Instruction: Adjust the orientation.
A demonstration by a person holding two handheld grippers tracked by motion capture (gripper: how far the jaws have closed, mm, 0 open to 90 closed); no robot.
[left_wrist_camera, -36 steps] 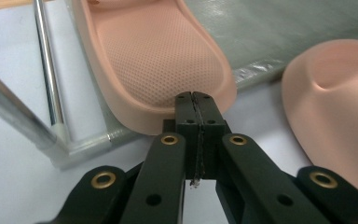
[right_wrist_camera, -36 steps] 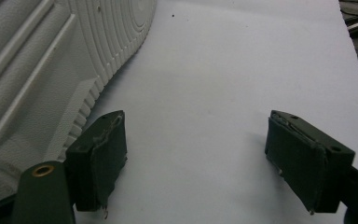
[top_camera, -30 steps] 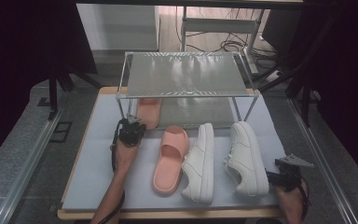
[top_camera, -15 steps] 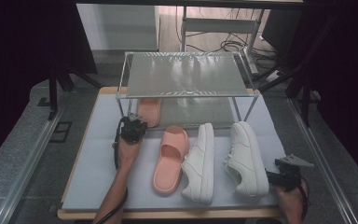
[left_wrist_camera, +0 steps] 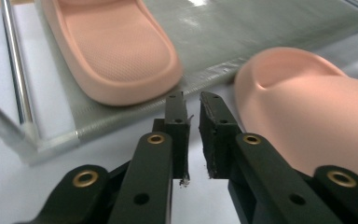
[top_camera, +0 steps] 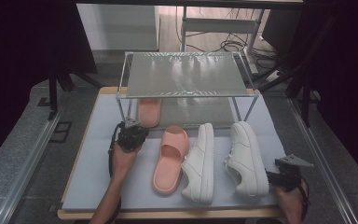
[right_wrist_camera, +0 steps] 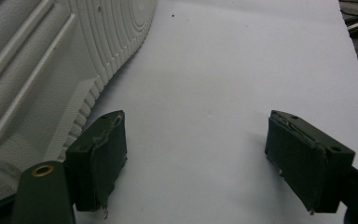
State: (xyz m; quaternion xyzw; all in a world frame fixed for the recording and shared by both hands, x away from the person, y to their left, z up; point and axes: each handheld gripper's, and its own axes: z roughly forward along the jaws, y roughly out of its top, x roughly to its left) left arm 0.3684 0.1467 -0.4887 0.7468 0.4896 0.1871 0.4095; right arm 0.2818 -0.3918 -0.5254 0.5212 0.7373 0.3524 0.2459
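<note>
One pink slipper (top_camera: 149,111) (left_wrist_camera: 116,51) lies on the lower shelf of a metal rack (top_camera: 186,74). Its mate (top_camera: 170,158) (left_wrist_camera: 307,116) lies on the mat beside two white sneakers (top_camera: 200,161) (top_camera: 247,156). My left gripper (top_camera: 129,128) (left_wrist_camera: 193,100) hovers just short of the shelved slipper's heel. Its jaws have just been opening and stand a narrow gap apart with nothing between them. My right gripper (top_camera: 279,175) (right_wrist_camera: 196,135) rests open at the mat's front right corner, beside the right sneaker's sole (right_wrist_camera: 51,56), holding nothing.
A pale grey mat (top_camera: 93,172) covers the wooden tabletop. The rack's thin legs (left_wrist_camera: 16,70) stand close to the left gripper. Dark stands and cables surround the table behind and at the sides.
The left hand has shifted slightly near the rack's front left leg. The right hand and all the shoes have stayed put.
</note>
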